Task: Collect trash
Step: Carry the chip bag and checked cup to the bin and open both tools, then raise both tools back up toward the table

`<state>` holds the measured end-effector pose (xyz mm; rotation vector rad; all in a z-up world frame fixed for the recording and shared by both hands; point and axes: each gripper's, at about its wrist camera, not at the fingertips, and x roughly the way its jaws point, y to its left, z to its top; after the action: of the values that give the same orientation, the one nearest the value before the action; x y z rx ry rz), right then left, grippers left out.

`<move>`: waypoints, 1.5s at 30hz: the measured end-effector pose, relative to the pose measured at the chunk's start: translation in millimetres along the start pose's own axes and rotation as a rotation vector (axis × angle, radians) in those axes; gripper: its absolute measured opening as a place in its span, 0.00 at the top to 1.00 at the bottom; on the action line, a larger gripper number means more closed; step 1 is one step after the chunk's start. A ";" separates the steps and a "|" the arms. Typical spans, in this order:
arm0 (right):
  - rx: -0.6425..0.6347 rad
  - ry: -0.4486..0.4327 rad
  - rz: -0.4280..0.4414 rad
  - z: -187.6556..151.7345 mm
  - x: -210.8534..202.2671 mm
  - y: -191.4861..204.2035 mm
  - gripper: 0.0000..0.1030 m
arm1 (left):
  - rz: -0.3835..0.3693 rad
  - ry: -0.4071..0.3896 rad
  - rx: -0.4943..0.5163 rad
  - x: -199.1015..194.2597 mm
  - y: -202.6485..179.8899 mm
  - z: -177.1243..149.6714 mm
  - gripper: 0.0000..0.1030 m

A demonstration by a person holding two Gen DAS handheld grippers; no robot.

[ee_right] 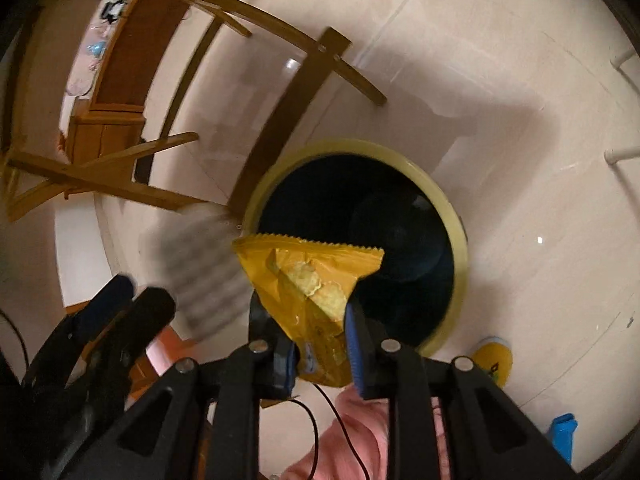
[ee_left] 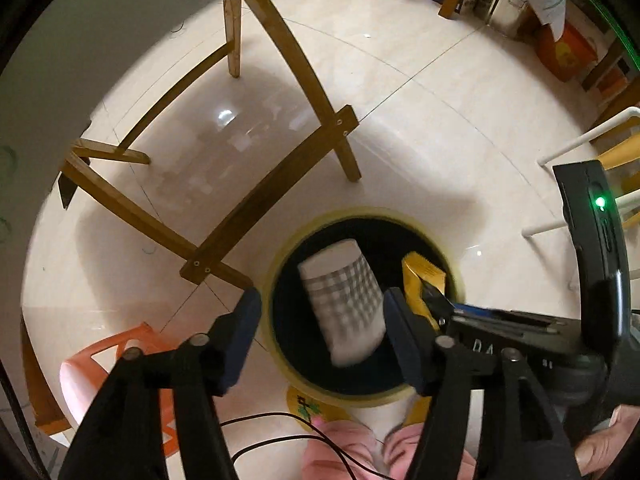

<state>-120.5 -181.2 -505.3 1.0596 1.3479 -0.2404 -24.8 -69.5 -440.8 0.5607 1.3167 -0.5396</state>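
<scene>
Both grippers hang over the trash bin [ee_left: 460, 284], a round bin with a pale yellow rim and a dark inside, standing on the tiled floor [ee_left: 440, 128] beside the wooden legs of a table [ee_left: 280, 176].

The left gripper [ee_left: 320, 320] points straight down at the bin mouth. Its fingers [ee_left: 244, 320] stand wide apart, and the paper cup [ee_left: 344, 300], white with a grey check pattern, sits blurred between them over the dark opening. The left finger is clearly off the cup; the right finger lies at the cup's edge, and I cannot tell whether it touches. I judge the cup to be released and dropping.

The right gripper [ee_right: 316, 340] tilts down toward the near rim. Its fingers [ee_right: 354, 344] are parted only a little, with the yellow snack bag [ee_right: 308, 284] between them (serrated top edge toward the bin). Whether the pads press on the bag I cannot tell; the bag hangs over the bin's near-left edge rather than its middle.

The risks, as I read them: the cup is tilted and could clip the rim and roll onto the floor. The bag is light and crumpled, so it may cling to a pad or slide down outside the near rim if let go here. The two grippers are also close together, so a hasty move could knock them.
</scene>
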 end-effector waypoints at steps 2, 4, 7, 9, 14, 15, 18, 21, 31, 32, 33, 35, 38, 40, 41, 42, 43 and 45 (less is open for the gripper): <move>0.012 -0.013 0.000 4.7 9.5 -3.5 0.58 | 0.006 0.004 0.004 4.2 2.8 -0.1 0.28; 0.023 -0.024 0.006 7.8 12.9 -6.6 0.47 | 0.007 -0.007 0.002 3.7 7.5 0.2 0.07; 0.034 -0.037 0.021 12.2 14.7 -10.0 0.38 | 0.030 -0.024 0.012 1.2 9.2 -0.3 0.01; 0.030 -0.046 0.014 15.9 15.7 -9.5 0.38 | 0.040 -0.027 0.021 5.9 6.5 0.6 0.01; 0.019 -0.050 0.010 20.6 12.4 -4.3 0.38 | 0.026 -0.044 0.028 -3.8 3.7 0.4 0.01; 0.013 -0.051 0.011 20.1 9.3 -2.3 0.38 | 0.022 -0.049 0.031 -9.8 2.0 -0.1 0.01; -0.004 -0.060 0.010 19.2 -1.8 2.6 0.38 | 0.017 -0.063 0.035 -27.4 -0.5 -0.6 0.01; -0.010 -0.064 0.011 16.5 -16.1 6.2 0.38 | -0.001 -0.070 0.030 -45.8 -2.4 -1.4 0.01; -0.054 -0.067 -0.005 -13.5 -106.9 36.3 0.38 | -0.075 -0.092 -0.049 -165.0 -4.7 -9.2 0.01; -0.061 -0.067 -0.005 -17.3 -116.8 40.9 0.38 | -0.083 -0.095 -0.058 -176.4 -3.3 -9.7 0.01; -0.073 -0.070 -0.005 -23.0 -132.4 48.2 0.38 | -0.092 -0.106 -0.072 -198.1 -2.0 -10.8 0.01; -0.100 -0.080 -0.006 -33.5 -162.3 62.7 0.38 | -0.100 -0.135 -0.086 -233.5 1.0 -13.0 0.01; -0.141 -0.105 0.006 -47.5 -205.8 83.4 0.38 | -0.105 -0.176 -0.110 -284.7 8.2 -16.5 0.01; -0.180 -0.129 0.020 -58.4 -241.0 101.4 0.38 | -0.106 -0.197 -0.130 -310.6 13.1 -18.8 0.01; -0.196 -0.139 0.022 -62.6 -254.2 108.3 0.38 | -0.104 -0.217 -0.149 -330.3 17.5 -20.4 0.01; -0.224 -0.154 0.029 -67.9 -272.9 118.2 0.38 | -0.103 -0.229 -0.161 -341.9 20.7 -21.3 0.01; -0.249 -0.167 0.034 -71.3 -286.5 125.1 0.38 | -0.100 -0.242 -0.175 -355.4 24.4 -22.1 0.01; -0.309 -0.201 0.035 -79.9 -316.2 141.7 0.38 | -0.087 -0.271 -0.210 -382.4 33.6 -24.1 0.01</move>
<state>-163.2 -177.4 -152.3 0.7770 1.1413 -0.1047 -85.5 -9.3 -65.7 0.2476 1.1252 -0.5215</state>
